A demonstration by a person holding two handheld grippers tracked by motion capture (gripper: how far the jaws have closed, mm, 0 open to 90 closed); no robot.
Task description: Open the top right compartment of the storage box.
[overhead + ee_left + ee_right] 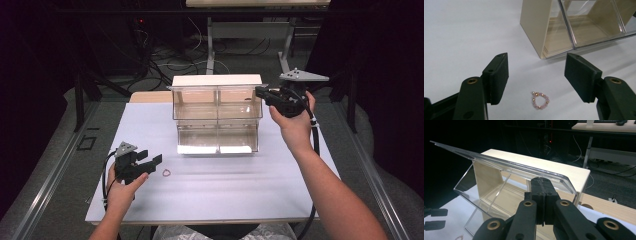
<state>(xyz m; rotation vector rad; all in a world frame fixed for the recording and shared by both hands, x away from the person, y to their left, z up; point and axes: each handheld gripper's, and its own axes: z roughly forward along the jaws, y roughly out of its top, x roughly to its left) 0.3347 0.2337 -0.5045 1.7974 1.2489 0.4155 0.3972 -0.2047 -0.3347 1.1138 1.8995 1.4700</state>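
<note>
1. My left gripper (pixel 536 75) has its jaws apart; the bead ring (pixel 540 100) lies on the table (pixel 461 30) between them, untouched.
2. My right gripper (pixel 543 187) is clamped on the clear drawer's rim (pixel 499 166), tilting it open.
3. Advice: lower straight, centre the ring, close gently.
4. No readable writing.

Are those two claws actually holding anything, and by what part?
The right gripper pinches the clear plastic bin's top rim. The open left gripper holds nothing.
</note>
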